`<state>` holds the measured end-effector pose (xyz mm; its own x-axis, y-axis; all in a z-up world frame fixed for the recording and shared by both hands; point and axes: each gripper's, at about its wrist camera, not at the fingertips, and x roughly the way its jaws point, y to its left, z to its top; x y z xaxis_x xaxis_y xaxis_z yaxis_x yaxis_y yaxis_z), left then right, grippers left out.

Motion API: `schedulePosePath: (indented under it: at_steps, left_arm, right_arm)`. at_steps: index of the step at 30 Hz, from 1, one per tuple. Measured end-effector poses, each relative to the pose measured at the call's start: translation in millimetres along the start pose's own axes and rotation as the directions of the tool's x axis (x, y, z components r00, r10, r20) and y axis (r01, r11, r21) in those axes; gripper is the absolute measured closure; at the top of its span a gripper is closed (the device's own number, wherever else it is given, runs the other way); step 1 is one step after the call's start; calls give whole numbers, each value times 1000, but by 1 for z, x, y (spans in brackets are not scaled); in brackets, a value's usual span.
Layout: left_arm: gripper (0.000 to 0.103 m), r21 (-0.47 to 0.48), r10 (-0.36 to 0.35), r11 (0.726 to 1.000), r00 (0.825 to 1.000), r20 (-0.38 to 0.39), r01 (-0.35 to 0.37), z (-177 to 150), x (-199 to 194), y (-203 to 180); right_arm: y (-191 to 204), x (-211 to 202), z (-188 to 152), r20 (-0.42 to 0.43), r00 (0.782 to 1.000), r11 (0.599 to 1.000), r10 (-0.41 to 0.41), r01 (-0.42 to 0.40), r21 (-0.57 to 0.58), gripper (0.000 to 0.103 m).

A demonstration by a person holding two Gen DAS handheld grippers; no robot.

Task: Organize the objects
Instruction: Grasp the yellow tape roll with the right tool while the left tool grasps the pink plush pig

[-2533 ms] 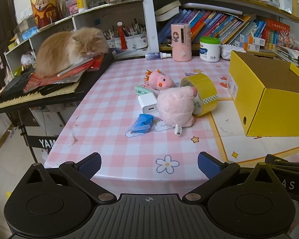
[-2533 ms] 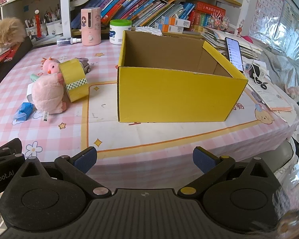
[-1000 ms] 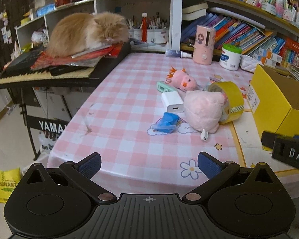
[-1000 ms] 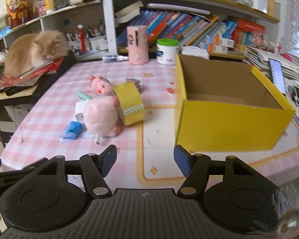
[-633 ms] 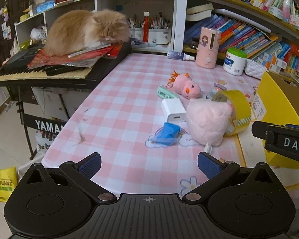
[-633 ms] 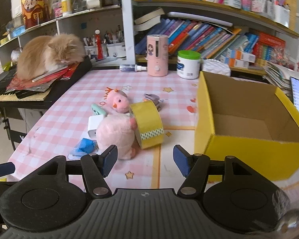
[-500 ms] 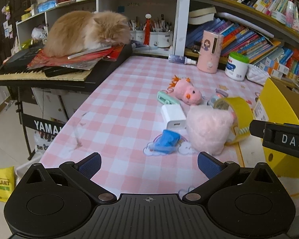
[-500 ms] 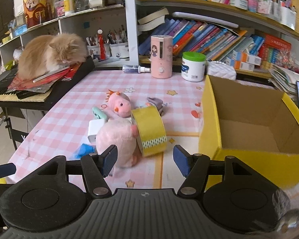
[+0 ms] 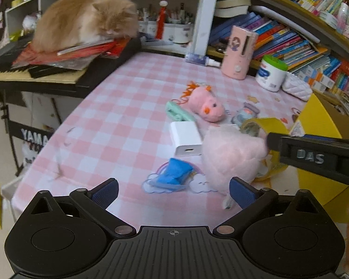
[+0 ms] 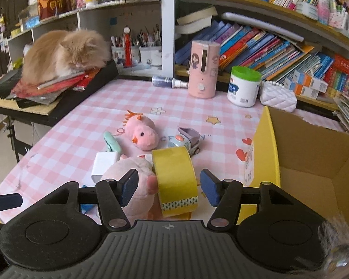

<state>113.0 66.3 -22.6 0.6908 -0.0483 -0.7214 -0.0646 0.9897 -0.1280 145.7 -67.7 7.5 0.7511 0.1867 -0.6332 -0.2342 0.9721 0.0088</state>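
Observation:
A yellow tape roll (image 10: 174, 179) stands on edge against a big pink plush (image 10: 132, 174). My right gripper (image 10: 168, 187) straddles the roll; its jaws are closing, and the pads are still clear of the tape. My left gripper (image 9: 173, 193) is open and empty, just short of a blue wrapper (image 9: 174, 174) and the big plush (image 9: 230, 158). Around them lie a white charger (image 9: 186, 138), a mint clip (image 9: 176, 114), a small pink plush (image 9: 207, 104) and a toy car (image 10: 186, 140). The open yellow box (image 10: 263, 162) stands to the right.
A cat (image 10: 62, 51) lies on papers on a keyboard (image 9: 35, 72) left of the table. At the back stand a pink device (image 10: 203, 69), a green-lidded jar (image 10: 244, 88), a spray bottle (image 10: 167, 81) and a white pouch (image 10: 278, 97), below crowded bookshelves.
Both grippers have come forward to the pile. The right gripper's jaws narrowed and now flank the tape roll; its finger reaches further into the left wrist view.

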Motion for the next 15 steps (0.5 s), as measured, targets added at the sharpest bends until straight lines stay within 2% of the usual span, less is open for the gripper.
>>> schedulePosePath:
  at_steps: [4,7,13,15]
  left_arm:
    - [4,70,-61,996,998,15,60,3,3,-16]
    - [4,126,-69,990,998,9,68,5,7,-27]
    - [4,169,-77,983,997,-8,77,10,20,-37]
    - [4,193,-79,978,997,-8,79,12,24,-42]
  right_arm:
    - [-6,14,4,-39,999,1000,13,-13,2,46]
    - [-8,23,9,-65,997,999,34,-34,8,46]
    - [-15,44,18,-111,992,998,54,-50,35,47]
    - [-18,52,20,-135,989,998,57,-52,44,58]
